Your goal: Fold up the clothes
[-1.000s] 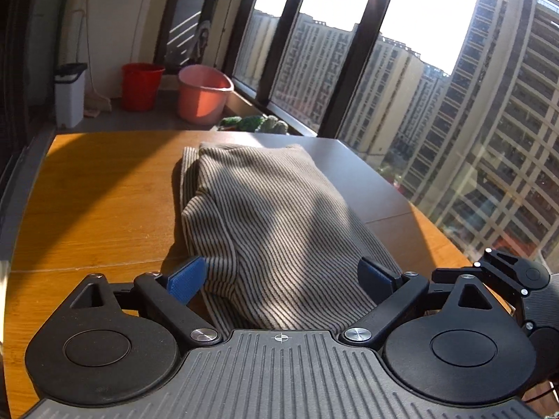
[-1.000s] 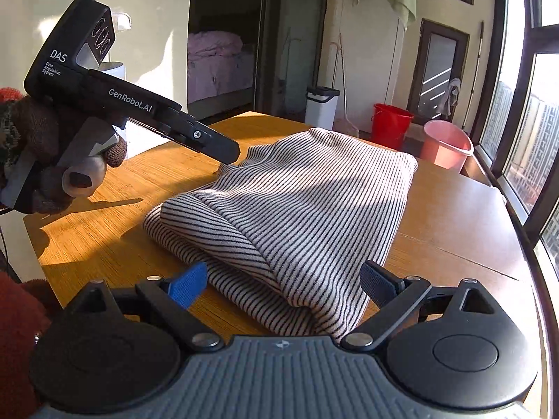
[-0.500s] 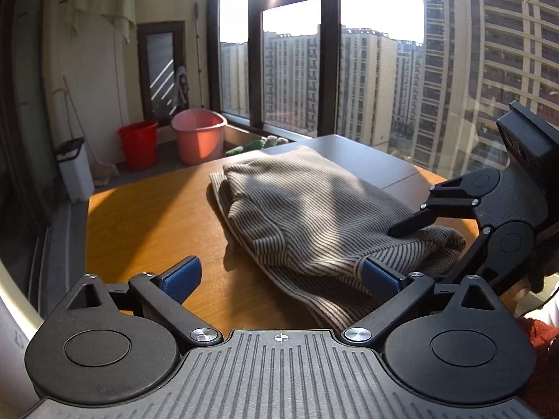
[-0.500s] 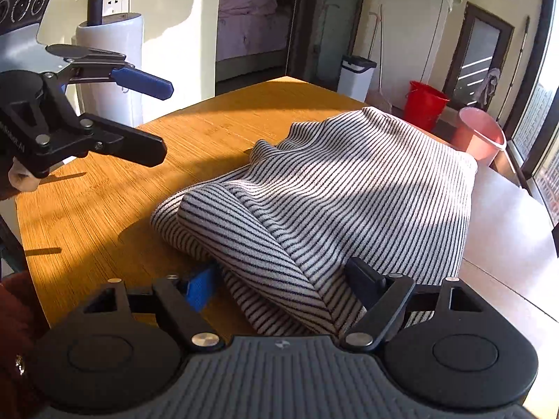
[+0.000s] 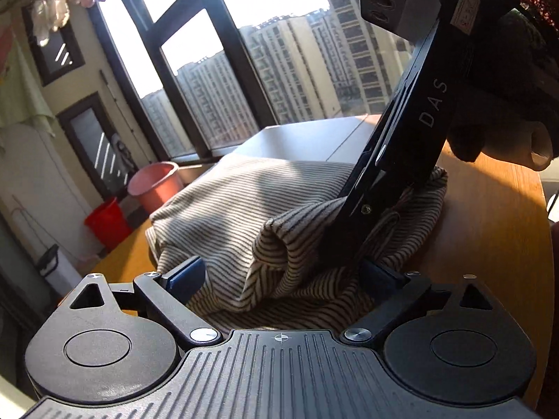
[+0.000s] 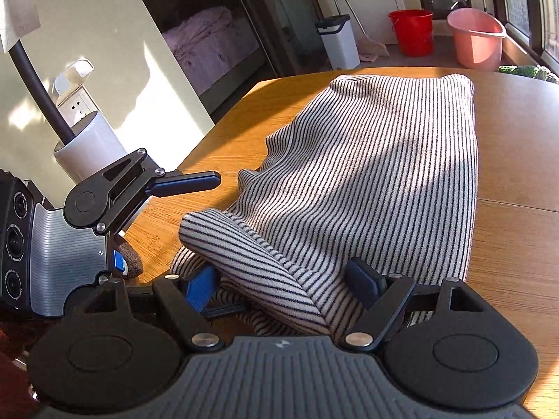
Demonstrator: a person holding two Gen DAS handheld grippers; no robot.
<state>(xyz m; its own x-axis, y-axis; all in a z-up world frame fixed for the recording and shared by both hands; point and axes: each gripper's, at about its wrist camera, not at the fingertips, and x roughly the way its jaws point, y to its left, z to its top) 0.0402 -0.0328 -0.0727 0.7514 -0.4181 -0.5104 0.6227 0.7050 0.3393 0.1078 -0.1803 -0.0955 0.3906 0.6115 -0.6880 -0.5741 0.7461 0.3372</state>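
A folded striped garment [image 6: 377, 174] lies on the wooden table [image 6: 227, 129]; it also shows in the left wrist view [image 5: 244, 202]. My left gripper [image 5: 279, 272] is open, its jaws straddling the bunched near end of the garment from the side. My right gripper [image 6: 283, 282] is open too, its jaws on either side of the rolled near edge. In the left wrist view the right gripper's body [image 5: 401, 146] stands over the garment. In the right wrist view the left gripper [image 6: 115, 188] sits at the left, one finger above the table.
A pink tub [image 6: 475, 38], a red bucket [image 6: 412, 31] and a white bin [image 6: 339, 42] stand on the floor beyond the table. A white cylinder [image 6: 87, 146] with a black pole stands by the wall at left. Large windows [image 5: 209, 70] lie behind the table.
Both grippers have moved in on the garment's near end and now straddle it. The left gripper swung round to the side and tilted, close beside the right one.
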